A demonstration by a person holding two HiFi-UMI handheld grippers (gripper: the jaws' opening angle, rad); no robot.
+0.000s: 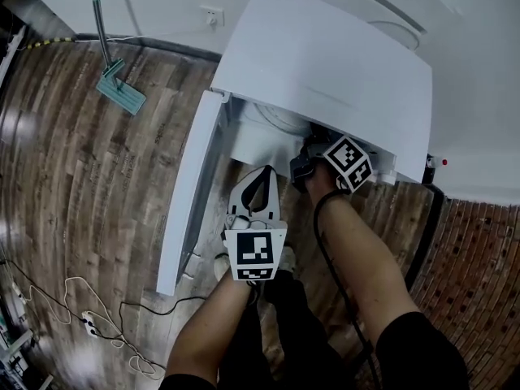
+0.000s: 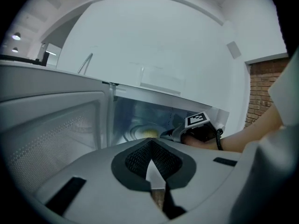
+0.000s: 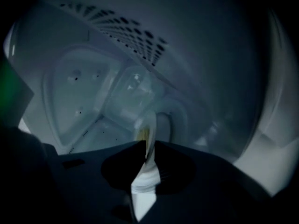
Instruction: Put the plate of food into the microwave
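Note:
The white microwave [image 1: 325, 63] stands with its door [image 1: 191, 193] swung open to the left. My right gripper [image 1: 309, 154] reaches inside the cavity. In the right gripper view its jaws [image 3: 145, 143] hold the rim of the white plate [image 3: 149, 125], seen edge-on with yellow food on it. From the left gripper view the plate of food [image 2: 144, 133] sits low in the cavity, with the right gripper [image 2: 172, 134] at its right rim. My left gripper [image 1: 262, 173] hangs in front of the opening, shut and holding nothing [image 2: 150, 143].
A mop [image 1: 120, 88] leans on the back wall at the left, near a wall socket [image 1: 212, 15]. A power strip with cables [image 1: 89, 323] lies on the wooden floor at the lower left. Brick paving [image 1: 479, 258] is at the right.

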